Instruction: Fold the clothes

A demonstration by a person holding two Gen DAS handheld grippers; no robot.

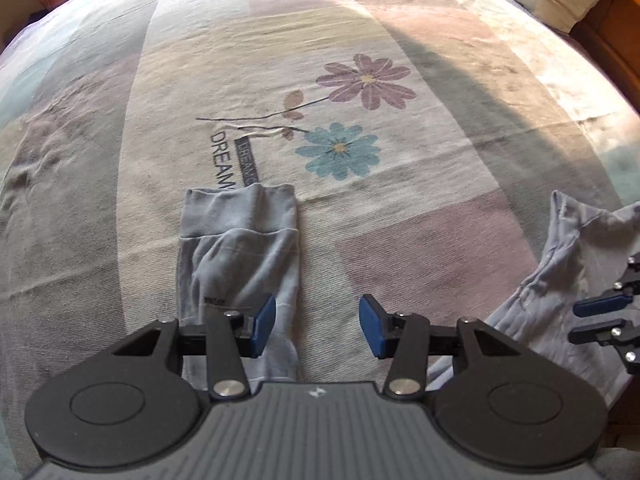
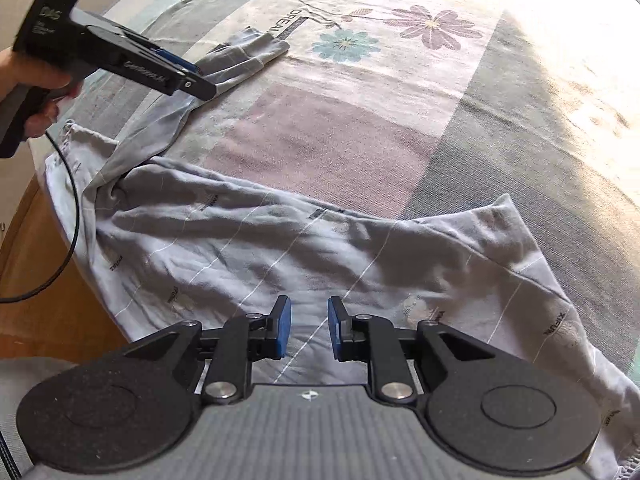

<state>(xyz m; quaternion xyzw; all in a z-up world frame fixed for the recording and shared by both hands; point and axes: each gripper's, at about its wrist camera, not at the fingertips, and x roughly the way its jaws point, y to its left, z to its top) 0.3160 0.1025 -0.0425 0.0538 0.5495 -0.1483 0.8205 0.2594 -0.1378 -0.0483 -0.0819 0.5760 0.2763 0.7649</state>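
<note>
A bed with a patchwork, flower-printed bedspread (image 1: 400,208) carries the work. On it lies a pale grey garment (image 2: 304,256), spread crumpled near the bed's edge, one sleeve (image 1: 240,256) stretched out straight across the cover. The left gripper (image 1: 318,330) hovers beside that sleeve, jaws wide apart and empty; the right gripper (image 2: 308,330) hangs over the body, jaws partly parted, holding nothing. A clean fold would likely need the cloth smoothed flat and the sleeve pinched near its cuff.

grey garment (image 2: 304,248) cut off at frame bottom, small print illegible
</note>
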